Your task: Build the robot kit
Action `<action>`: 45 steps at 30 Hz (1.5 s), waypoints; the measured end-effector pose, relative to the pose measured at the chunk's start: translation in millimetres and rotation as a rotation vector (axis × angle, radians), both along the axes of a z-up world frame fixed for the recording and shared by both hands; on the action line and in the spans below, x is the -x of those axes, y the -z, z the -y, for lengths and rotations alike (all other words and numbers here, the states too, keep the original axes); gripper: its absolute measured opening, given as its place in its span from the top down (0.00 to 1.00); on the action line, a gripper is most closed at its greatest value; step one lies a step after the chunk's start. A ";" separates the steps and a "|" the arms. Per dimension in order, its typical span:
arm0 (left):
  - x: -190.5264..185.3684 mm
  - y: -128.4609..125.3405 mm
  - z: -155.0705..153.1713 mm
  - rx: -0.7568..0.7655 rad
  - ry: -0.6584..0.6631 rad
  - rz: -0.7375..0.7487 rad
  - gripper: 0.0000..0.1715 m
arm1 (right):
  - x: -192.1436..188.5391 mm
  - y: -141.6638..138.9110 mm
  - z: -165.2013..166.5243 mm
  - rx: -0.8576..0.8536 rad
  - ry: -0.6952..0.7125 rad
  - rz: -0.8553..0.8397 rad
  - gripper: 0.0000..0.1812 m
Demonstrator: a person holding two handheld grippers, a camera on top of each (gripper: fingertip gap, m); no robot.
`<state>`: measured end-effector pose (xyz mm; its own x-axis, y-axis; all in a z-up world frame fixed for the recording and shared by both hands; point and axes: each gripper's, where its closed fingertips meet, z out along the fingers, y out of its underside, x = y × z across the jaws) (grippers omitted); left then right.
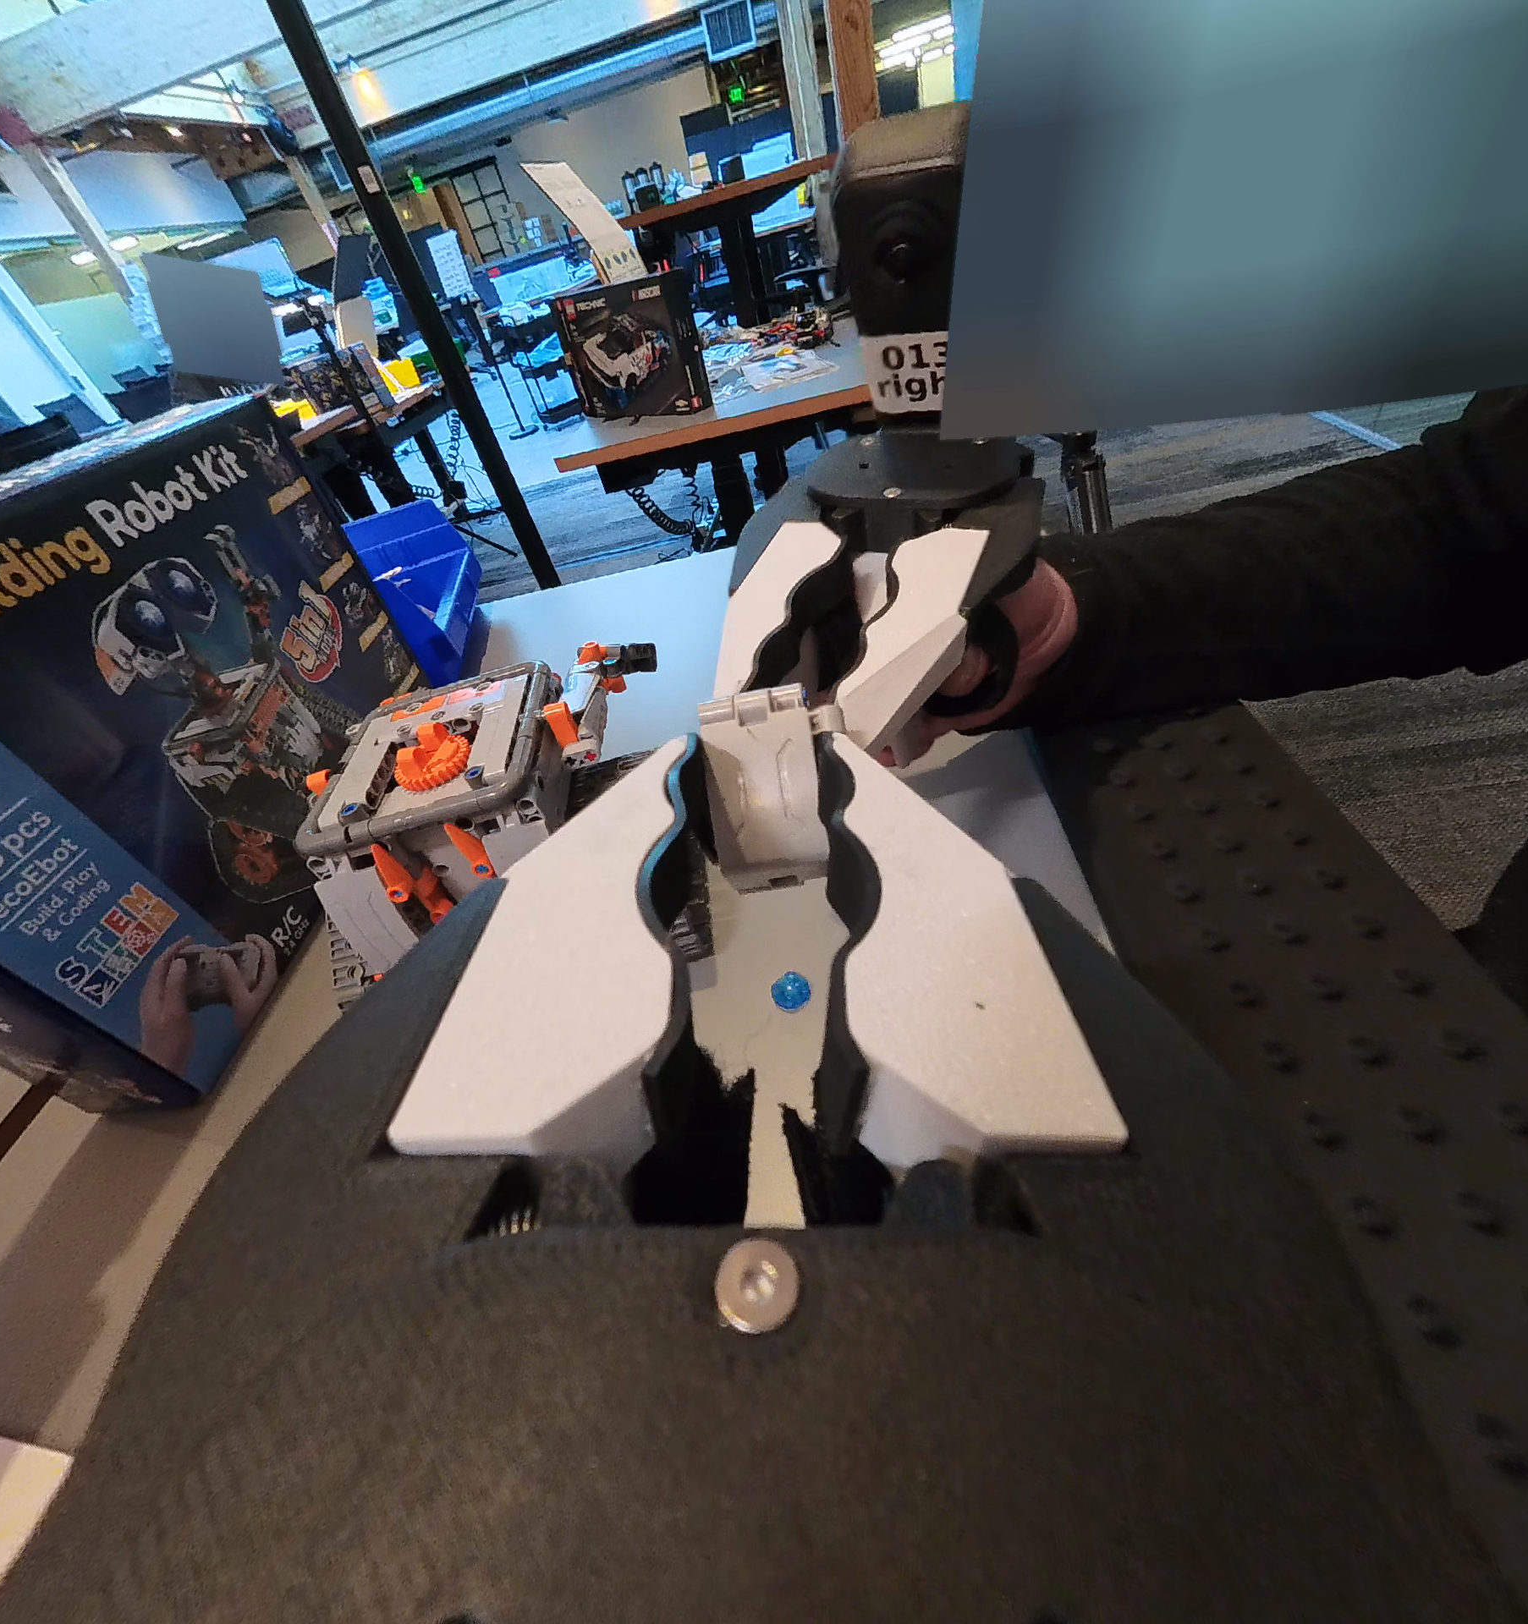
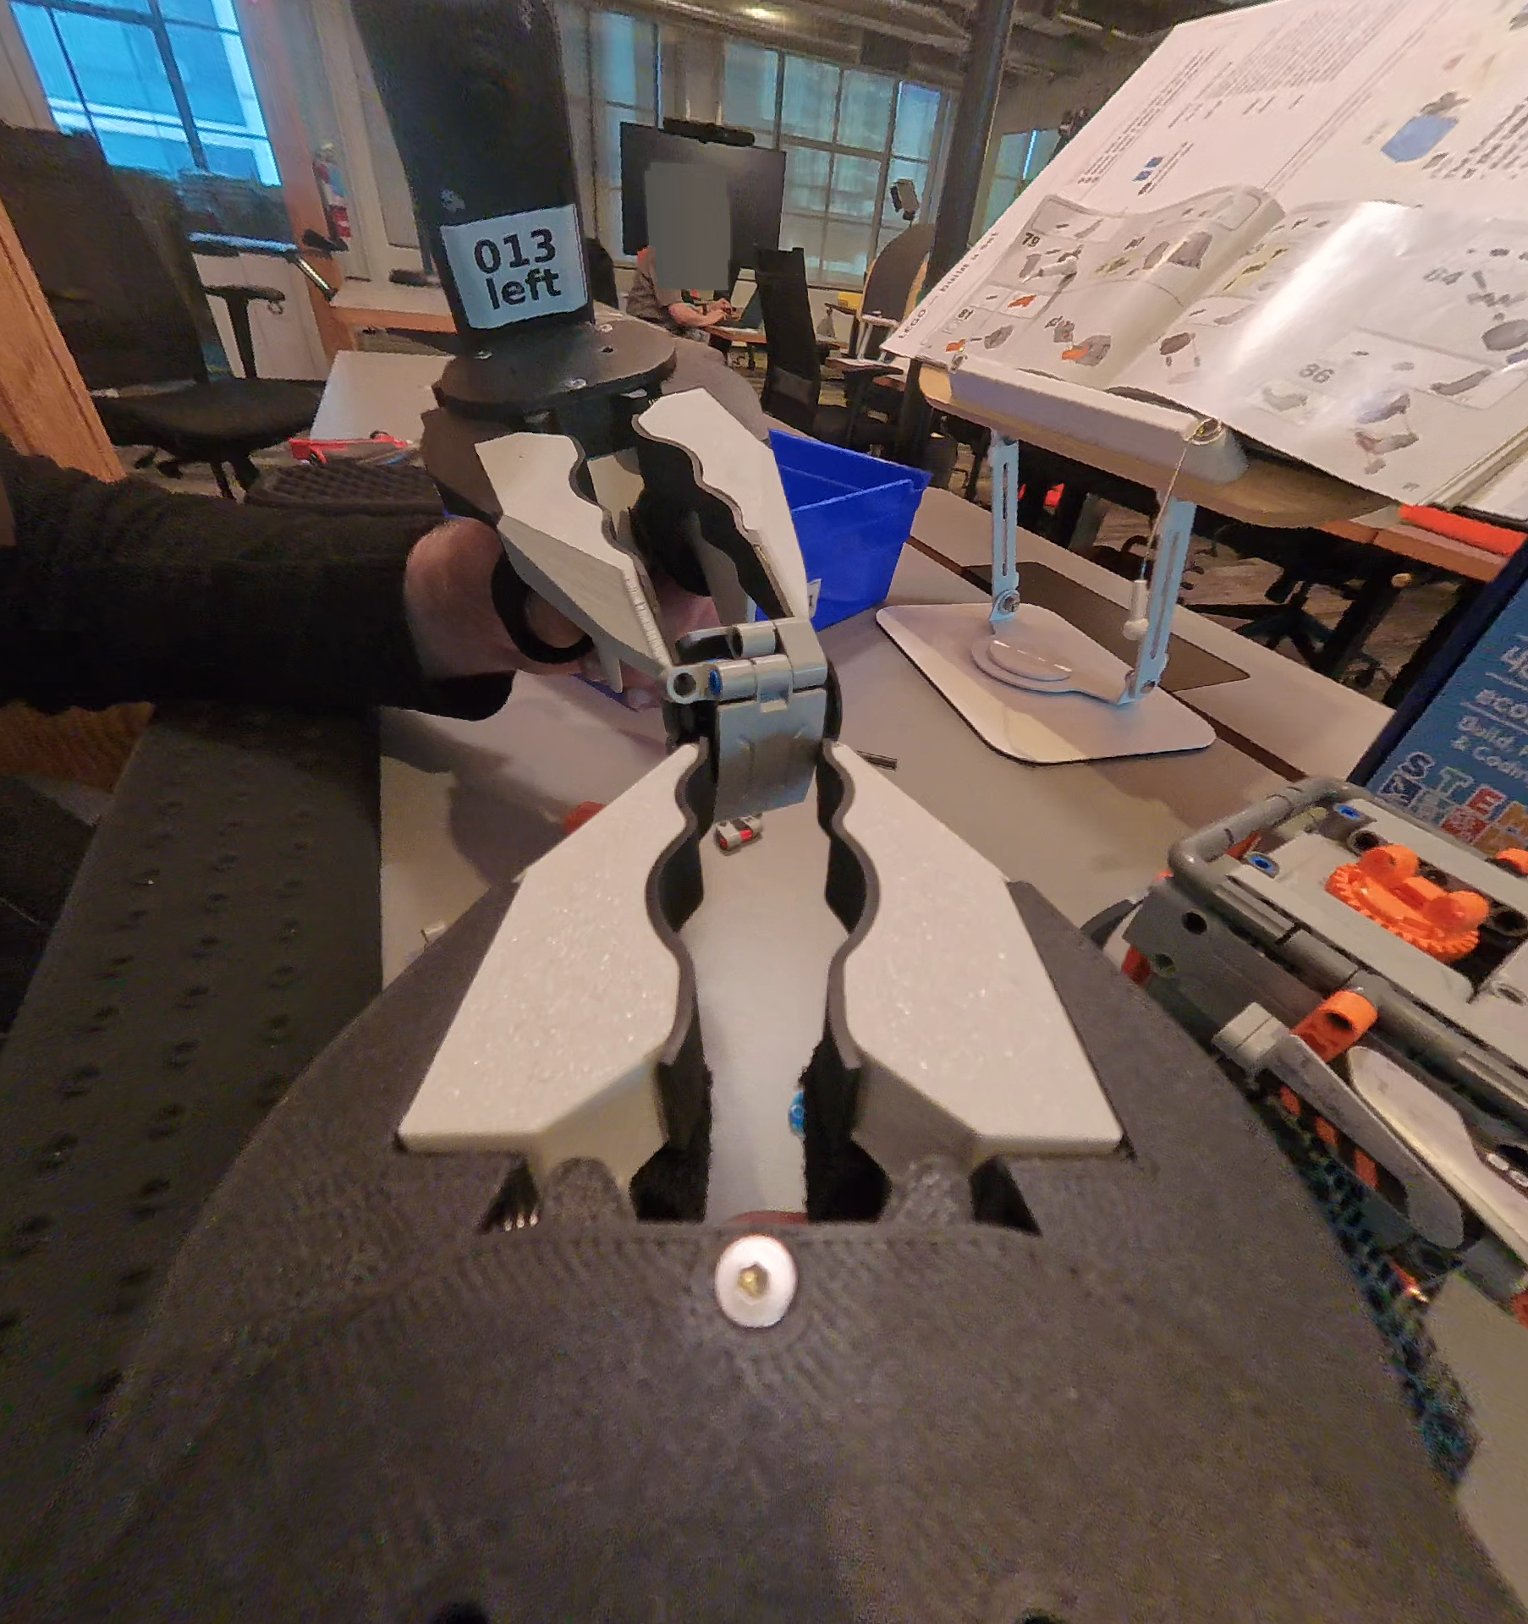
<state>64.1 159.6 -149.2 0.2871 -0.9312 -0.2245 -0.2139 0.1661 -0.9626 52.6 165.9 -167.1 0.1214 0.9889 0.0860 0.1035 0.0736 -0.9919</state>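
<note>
A grey brick-built panel piece (image 1: 765, 804) with small grey connectors at its top is held in the air between both grippers. My left gripper (image 1: 756, 764) is shut on its near end. My right gripper (image 1: 818, 712) comes from the far right, its tips on the piece's top end. In the right wrist view my right gripper (image 2: 765, 764) is shut on the same grey piece (image 2: 765, 747), and the left gripper (image 2: 716, 655) grips its upper connector end from beyond. A sleeved hand (image 2: 462, 598) holds the left gripper.
A grey and orange brick robot model (image 1: 444, 773) (image 2: 1358, 949) stands beside a blue kit box (image 1: 128, 703). A blue bin (image 2: 840, 527) and an open booklet (image 2: 1226, 220) on a stand (image 2: 1051, 694) are behind. A small blue stud (image 1: 791, 991) and a small grey part (image 2: 737, 830) lie on the table.
</note>
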 end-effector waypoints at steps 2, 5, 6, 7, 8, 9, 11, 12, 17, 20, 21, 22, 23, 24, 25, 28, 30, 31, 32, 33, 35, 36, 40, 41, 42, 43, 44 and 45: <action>-0.5 0.4 -0.2 0.003 0.004 -0.003 0.87 | -0.1 0.2 -0.4 -0.036 0.017 0.013 0.89; 0.4 0.8 0.7 0.008 0.007 -0.009 0.87 | -0.3 0.7 -1.1 -0.095 0.045 0.035 0.89; 1.3 0.7 1.8 0.011 0.010 -0.006 0.87 | -0.5 0.6 -1.2 -0.114 0.054 0.041 0.89; 1.9 0.9 2.4 0.018 0.016 -0.006 0.86 | -0.5 0.8 -1.2 -0.130 0.061 0.047 0.89; 2.6 1.6 2.5 0.022 0.016 -0.011 0.86 | -0.6 1.3 -1.4 -0.142 0.067 0.054 0.89; 3.7 2.3 2.8 0.021 0.012 -0.015 0.86 | -0.8 1.5 -1.7 -0.151 0.073 0.058 0.89; 5.2 2.7 2.6 0.020 0.003 -0.025 0.87 | -1.0 1.1 -1.6 -0.169 0.080 0.061 0.89; 6.2 3.3 2.1 0.020 -0.004 -0.034 0.87 | -0.9 1.3 -1.9 -0.177 0.084 0.065 0.89; 14.3 2.4 -0.3 -0.004 -0.058 -0.062 0.87 | 3.1 -1.5 -3.7 -0.254 0.112 0.101 0.89; 22.3 -6.3 1.0 -0.018 -0.078 -0.047 0.87 | 9.4 -10.6 -2.3 -0.265 0.107 0.099 0.89; 25.5 -8.1 1.7 -0.028 -0.085 -0.050 0.87 | 12.1 -12.8 -2.0 -0.271 0.107 0.105 0.89; 29.4 -9.5 2.1 -0.042 -0.097 -0.059 0.87 | 14.8 -14.5 -2.3 -0.280 0.111 0.117 0.89; 33.1 -11.3 2.6 -0.055 -0.109 -0.064 0.87 | 18.0 -16.2 -2.9 -0.294 0.116 0.132 0.89; 37.5 -14.1 2.5 -0.066 -0.123 -0.060 0.87 | 21.4 -18.8 -3.6 -0.310 0.121 0.146 0.89; 39.3 -16.6 -0.6 -0.072 -0.139 -0.048 0.87 | 25.2 -22.1 -4.9 -0.320 0.126 0.161 0.89; 52.9 -27.8 -5.6 -0.076 -0.193 0.006 0.87 | 38.1 -33.4 -10.3 -0.338 0.125 0.198 0.91; 62.9 -34.0 -10.0 -0.089 -0.233 0.031 0.87 | 47.6 -40.0 -14.6 -0.363 0.119 0.218 0.92; 67.7 -36.6 -11.8 -0.096 -0.254 0.043 0.87 | 52.8 -42.3 -16.4 -0.371 0.116 0.225 0.92; 72.2 -39.3 -12.6 -0.105 -0.271 0.057 0.87 | 58.0 -43.6 -17.5 -0.378 0.108 0.227 0.92; 76.2 -40.7 -12.8 -0.109 -0.284 0.065 0.87 | 63.1 -43.3 -17.7 -0.379 0.097 0.226 0.93; 82.7 -40.4 -11.3 -0.123 -0.303 0.067 0.87 | 71.8 -39.9 -16.2 -0.371 0.073 0.213 0.93; 84.9 -38.1 -10.0 -0.131 -0.309 0.059 0.87 | 74.9 -37.0 -14.9 -0.372 0.063 0.207 0.93; 86.1 -24.7 -7.0 -0.136 -0.324 0.036 0.87 | 80.9 -19.8 -11.2 -0.367 0.046 0.205 0.93; 84.8 -21.6 -6.9 -0.125 -0.319 0.033 0.88 | 81.9 -14.8 -10.4 -0.361 0.041 0.208 0.93; 84.0 -18.8 -7.6 -0.119 -0.317 0.027 0.88 | 82.7 -10.7 -10.3 -0.358 0.040 0.209 0.93; 83.7 -16.5 -8.3 -0.116 -0.318 0.024 0.87 | 82.9 -7.9 -10.7 -0.350 0.040 0.207 0.93; 83.7 -15.0 -8.9 -0.112 -0.320 0.028 0.87 | 83.1 -6.0 -11.1 -0.339 0.039 0.202 0.93; 83.7 -14.0 -9.4 -0.108 -0.321 0.031 0.87 | 83.0 -4.9 -11.6 -0.331 0.038 0.196 0.93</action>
